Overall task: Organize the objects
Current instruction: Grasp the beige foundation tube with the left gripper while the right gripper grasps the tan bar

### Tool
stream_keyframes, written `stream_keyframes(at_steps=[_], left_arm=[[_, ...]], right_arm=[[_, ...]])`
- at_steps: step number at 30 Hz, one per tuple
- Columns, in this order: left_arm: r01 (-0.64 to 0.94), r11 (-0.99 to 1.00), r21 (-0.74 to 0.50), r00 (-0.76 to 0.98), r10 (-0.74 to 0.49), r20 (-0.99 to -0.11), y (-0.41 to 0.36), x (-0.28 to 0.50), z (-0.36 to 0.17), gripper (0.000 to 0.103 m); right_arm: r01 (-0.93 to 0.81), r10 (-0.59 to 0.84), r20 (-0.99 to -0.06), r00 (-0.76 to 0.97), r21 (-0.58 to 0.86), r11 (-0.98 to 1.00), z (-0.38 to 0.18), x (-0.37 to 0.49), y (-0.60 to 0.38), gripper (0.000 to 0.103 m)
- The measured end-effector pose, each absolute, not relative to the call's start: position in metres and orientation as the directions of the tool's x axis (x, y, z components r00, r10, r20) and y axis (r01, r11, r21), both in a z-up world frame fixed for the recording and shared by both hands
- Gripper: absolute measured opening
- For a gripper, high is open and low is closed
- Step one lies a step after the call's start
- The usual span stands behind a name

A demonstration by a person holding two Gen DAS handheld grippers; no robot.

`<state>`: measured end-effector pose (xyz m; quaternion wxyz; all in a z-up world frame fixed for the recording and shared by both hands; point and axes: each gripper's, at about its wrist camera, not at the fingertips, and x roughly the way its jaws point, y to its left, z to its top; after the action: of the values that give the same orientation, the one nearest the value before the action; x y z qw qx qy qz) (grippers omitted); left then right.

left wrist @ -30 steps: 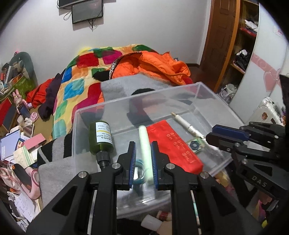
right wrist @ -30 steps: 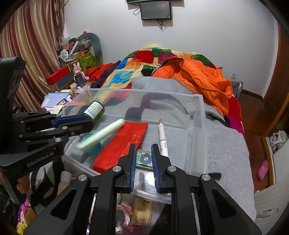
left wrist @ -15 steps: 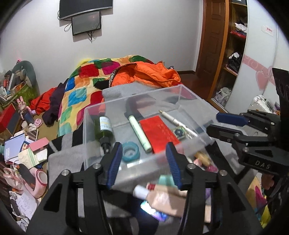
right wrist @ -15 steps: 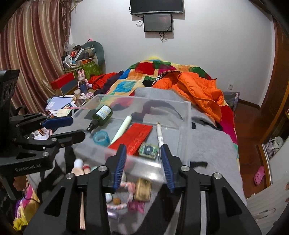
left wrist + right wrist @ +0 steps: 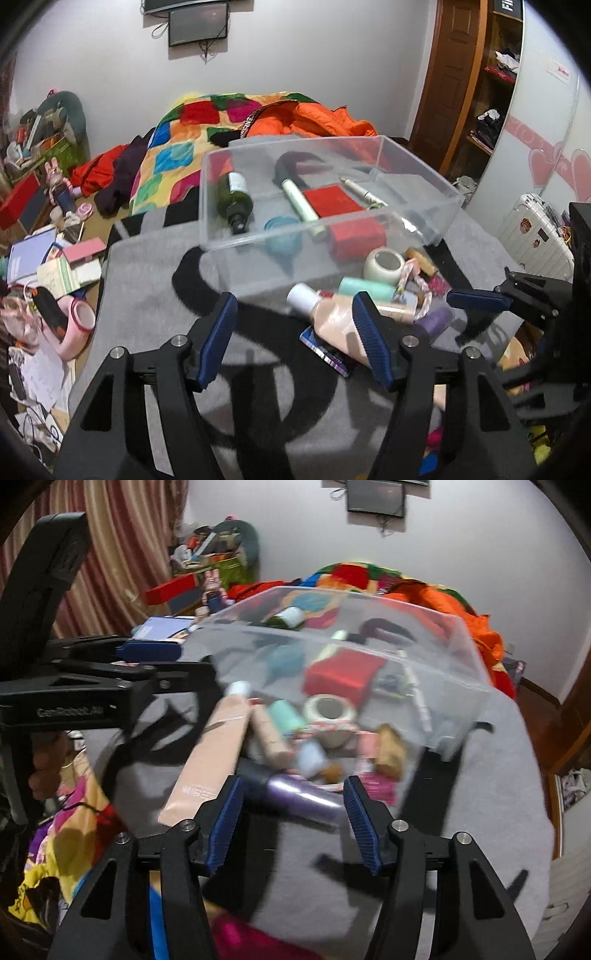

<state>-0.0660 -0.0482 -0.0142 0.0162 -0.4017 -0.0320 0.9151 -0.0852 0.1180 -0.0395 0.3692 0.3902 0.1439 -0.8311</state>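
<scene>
On grey blanket: clear bin (image 5: 413,162) holding green bottle (image 5: 233,195), red packet (image 5: 334,201).
Left gripper (image 5: 295,338): spread wide, empty.
Right gripper (image 5: 291,821): spread wide, empty.
Loose pile (image 5: 295,734): motion-blurred, items hard to name.

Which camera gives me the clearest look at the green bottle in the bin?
Left wrist: the green bottle lies sharp inside the clear bin, label and neck visible. The right wrist view shows only a blurred part behind the bin's wall.

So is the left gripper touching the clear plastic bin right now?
Apart. In the left wrist view the left gripper is open and empty, and grey blanket shows between its fingertips and the clear bin beyond them.
</scene>
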Motion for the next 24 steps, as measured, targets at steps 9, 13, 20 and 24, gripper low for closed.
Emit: stream_keyframes(at_steps=[9,13,20,24], left_arm=[[0.015,-0.999,-0.048,-0.657,0.027,-0.754,-0.047,-0.06,-0.024,0.073],[0.015,-0.999,-0.032,-0.635,0.015,-0.772,-0.042,-0.071,-0.037,0.073],[0.048,-0.995,-0.09,-0.601,0.044,-0.798,-0.047,-0.091,-0.056,0.07],[0.075,-0.989,-0.128,-0.59,0.059,-0.805,-0.054,-0.097,-0.062,0.061]], right_arm=[[0.771,-0.519,-0.741,-0.426,0.003,-0.637,-0.041,-0.057,0.089,0.065],[0.723,-0.51,-0.727,-0.461,0.026,-0.69,-0.034,-0.068,0.113,0.065],[0.581,-0.465,-0.715,-0.522,0.101,-0.808,-0.027,-0.11,0.162,0.065],[0.514,-0.438,-0.725,-0.532,0.135,-0.847,-0.036,-0.131,0.172,0.065]])
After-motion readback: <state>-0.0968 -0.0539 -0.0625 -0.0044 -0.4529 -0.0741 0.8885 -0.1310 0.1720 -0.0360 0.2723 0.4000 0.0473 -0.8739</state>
